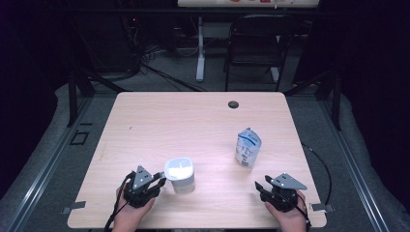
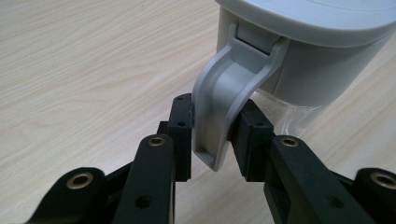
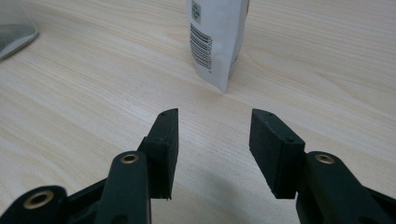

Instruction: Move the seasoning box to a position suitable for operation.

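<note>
A white jug [image 1: 180, 174] with a grey lid and a clear base stands near the table's front left. My left gripper [image 1: 159, 181] is shut on its grey handle [image 2: 224, 93], with a black pad pressed against each side, as the left gripper view [image 2: 215, 135] shows. A white and blue pouch [image 1: 248, 148] stands upright to the right of centre. My right gripper [image 1: 259, 186] rests open near the front right edge, aimed toward the pouch [image 3: 217, 37] and well short of it, with nothing between the jaws [image 3: 214, 144].
The wooden table [image 1: 159, 125] has a dark cable hole [image 1: 233, 104] near its far edge. A black chair [image 1: 256, 43] and a white desk leg [image 1: 200, 48] stand beyond it. The jug's clear base [image 3: 14, 25] shows far left in the right gripper view.
</note>
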